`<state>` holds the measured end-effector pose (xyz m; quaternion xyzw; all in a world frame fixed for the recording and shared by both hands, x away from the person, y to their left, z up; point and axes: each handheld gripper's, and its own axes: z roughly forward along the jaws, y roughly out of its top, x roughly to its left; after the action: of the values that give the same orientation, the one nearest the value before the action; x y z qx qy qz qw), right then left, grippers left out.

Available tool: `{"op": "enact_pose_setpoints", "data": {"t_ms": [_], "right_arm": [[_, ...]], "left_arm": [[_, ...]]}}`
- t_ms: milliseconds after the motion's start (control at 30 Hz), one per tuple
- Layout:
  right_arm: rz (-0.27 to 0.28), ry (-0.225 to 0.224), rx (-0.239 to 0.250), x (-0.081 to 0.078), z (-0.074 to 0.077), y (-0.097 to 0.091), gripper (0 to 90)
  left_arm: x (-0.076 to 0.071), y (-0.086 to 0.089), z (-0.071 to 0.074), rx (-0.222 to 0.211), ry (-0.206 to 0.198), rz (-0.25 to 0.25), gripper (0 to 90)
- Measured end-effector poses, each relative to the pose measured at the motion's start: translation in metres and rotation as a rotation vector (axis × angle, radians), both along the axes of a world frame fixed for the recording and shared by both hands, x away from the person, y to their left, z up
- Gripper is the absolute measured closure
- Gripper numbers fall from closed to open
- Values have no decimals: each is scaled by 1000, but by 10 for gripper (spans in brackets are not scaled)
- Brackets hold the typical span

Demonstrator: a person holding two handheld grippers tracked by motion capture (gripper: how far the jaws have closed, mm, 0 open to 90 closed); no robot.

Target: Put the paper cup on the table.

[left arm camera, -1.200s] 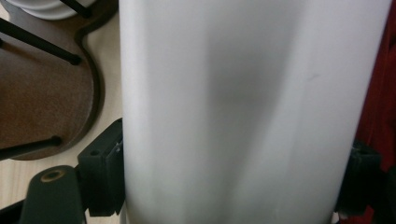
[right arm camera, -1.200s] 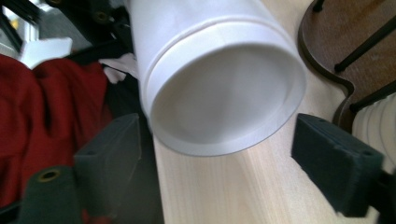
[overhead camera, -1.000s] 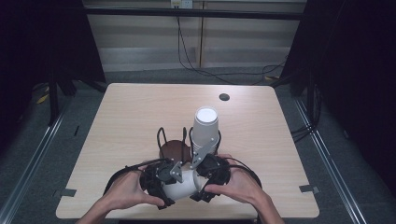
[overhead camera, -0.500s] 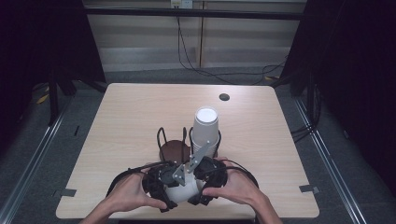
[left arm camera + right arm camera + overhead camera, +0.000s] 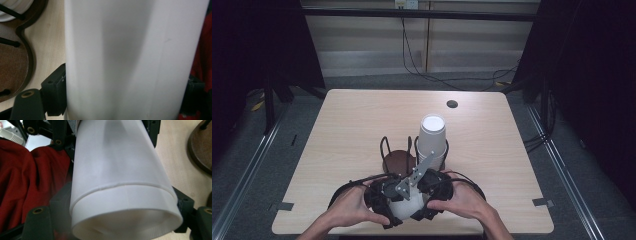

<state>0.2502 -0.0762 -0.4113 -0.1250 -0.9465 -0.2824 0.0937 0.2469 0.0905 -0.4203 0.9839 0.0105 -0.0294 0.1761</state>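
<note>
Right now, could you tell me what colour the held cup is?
White; the paper cup shows best in the right gripper view.

Both forearms enter from the bottom edge of the high view, angled inward, hands meeting near the table's front edge. Left hand [image 5: 349, 207] wraps the left gripper [image 5: 388, 200]; right hand [image 5: 459, 197] wraps the right gripper [image 5: 428, 196]. Grippers face each other, almost touching, grey three-cornered plate tilted up between them. In the left gripper view, black jaws press both sides of a white paper cup [image 5: 135, 60]. In the right gripper view, jaws clamp the same cup [image 5: 120, 182] near its wider end. Cables loop out behind each hand.
</note>
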Motion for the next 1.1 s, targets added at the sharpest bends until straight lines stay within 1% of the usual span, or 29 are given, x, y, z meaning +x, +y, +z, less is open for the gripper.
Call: {"op": "enact_pose_setpoints", "data": {"t_ms": [33, 67, 133, 200, 233, 267, 300, 333, 400, 467, 500, 533, 567, 600, 633, 667, 700, 733, 767, 833, 900, 933, 1067, 1100], "right_arm": [[5, 4, 3, 0, -1, 0, 248], [11, -2, 10, 1, -2, 0, 250], [2, 6, -6, -2, -1, 1, 254], [8, -1, -12, -2, -1, 1, 255], [13, -14, -5, -2, -1, 1, 256], [17, -15, -1, -1, -2, 0, 256], [6, -11, -9, -1, -1, 0, 256], [5, -22, -3, -1, -1, 0, 256], [4, -21, 3, -1, 0, -1, 254], [-2, -22, 0, -1, 0, -1, 255], [-2, -21, 0, -1, 0, -1, 255], [-2, -27, 3, -1, 0, -1, 255], [-1, -31, 6, 0, 0, -1, 255], [-12, -29, 7, -1, 0, -2, 255], [-4, -36, 9, 0, 0, -2, 255], [-12, -36, 6, 0, 0, -2, 255], [-11, -37, 8, 0, 0, -2, 255], [-17, -28, 1, 0, 0, -2, 254], [-21, -30, -2, -1, 0, -1, 254], [-8, -40, -2, 0, -1, -1, 254], [-12, -38, -5, 0, -1, -1, 254], [-21, -32, -6, 0, -1, -1, 254], [-23, -22, 0, 0, 0, -3, 254], [-23, -18, 2, 0, 0, -3, 255]], "left_arm": [[0, 0, -1, 0, 0, 1, 174], [0, 0, 0, 9, -2, -5, 174], [-2, 0, -1, 9, -2, -11, 171], [-2, 0, -1, 5, -19, -15, 163], [-1, 0, -1, -1, -20, -19, 161], [-1, 1, 0, -6, -26, -20, 159], [-1, 2, 0, -17, -32, -8, 154], [-1, 3, 0, -21, -32, -5, 150], [0, 4, 0, -39, -20, 7, 143], [2, 3, -1, -45, -4, 13, 137], [2, 4, -1, -57, -7, 10, 133], [1, 4, -2, -74, -3, 24, 133], [1, 5, -2, -84, -18, 21, 134], [1, 5, -2, -97, -21, 22, 134], [2, 6, -1, -92, -31, 13, 135], [1, 6, -2, -100, -28, 22, 134], [0, 6, -2, -101, -41, 5, 135], [0, 6, -2, -107, -56, -4, 138], [0, 6, -2, -112, -63, -11, 140], [0, 7, -3, -124, -76, -25, 143], [0, 8, -3, -139, -77, -28, 142], [0, 9, -3, -145, -70, -30, 142], [1, 12, -2, -180, -57, -37, 143], [2, 13, -1, -183, -51, -39, 143]]}}
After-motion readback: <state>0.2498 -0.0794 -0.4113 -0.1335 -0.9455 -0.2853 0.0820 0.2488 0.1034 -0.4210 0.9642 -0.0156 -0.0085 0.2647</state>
